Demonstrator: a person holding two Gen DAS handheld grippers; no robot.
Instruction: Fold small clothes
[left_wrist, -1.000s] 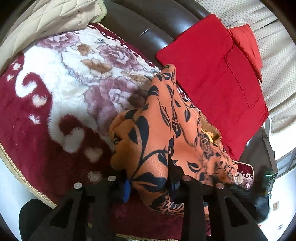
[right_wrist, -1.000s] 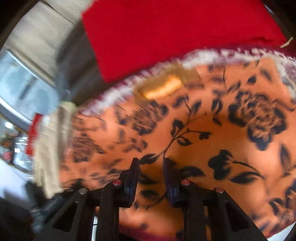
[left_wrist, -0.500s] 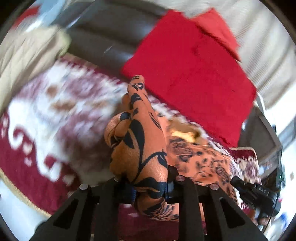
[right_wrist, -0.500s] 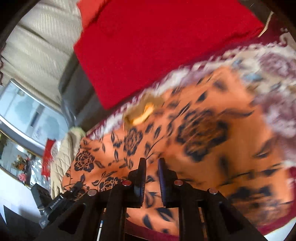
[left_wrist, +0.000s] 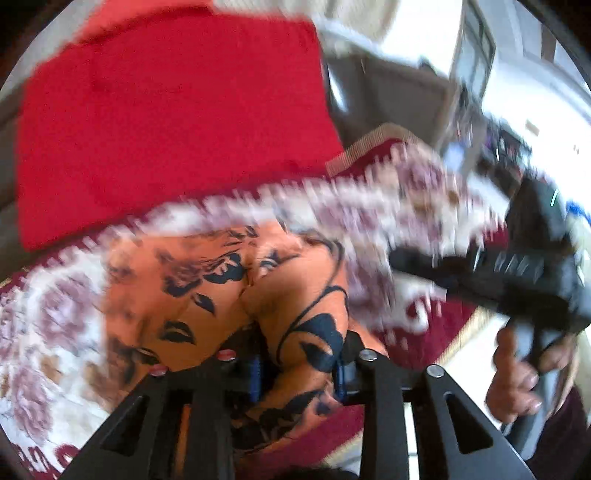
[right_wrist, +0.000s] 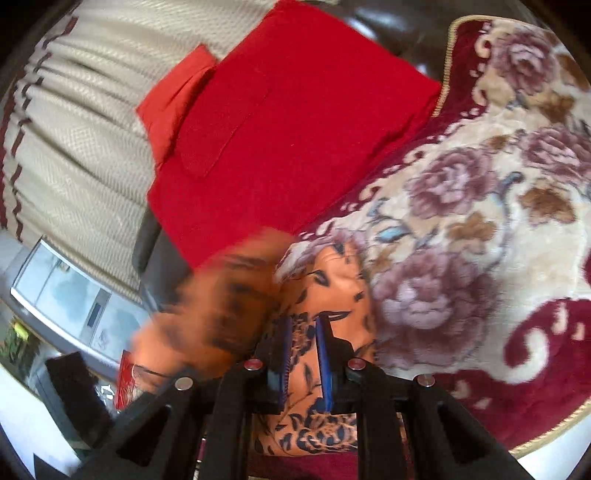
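Observation:
An orange garment with black flowers lies bunched on the floral blanket. My left gripper has a thick fold of it between its blue pads, and the jaws are opening. In the right wrist view the garment runs up between the pads of my right gripper, which is shut on a thin layer. A blurred flap of the same cloth hangs to the left of it. In the left wrist view, a person's hand holds the right gripper's handle at the right edge.
A red cushion leans on the dark sofa back behind the blanket. A beige quilted cover lies to its left. The blanket's gold-trimmed edge runs along the lower right.
Both grippers swung sideways with the garment. The cloth, spread flat before in the right wrist view, is now gathered and lifted. The right gripper and its hand came into the left wrist view.

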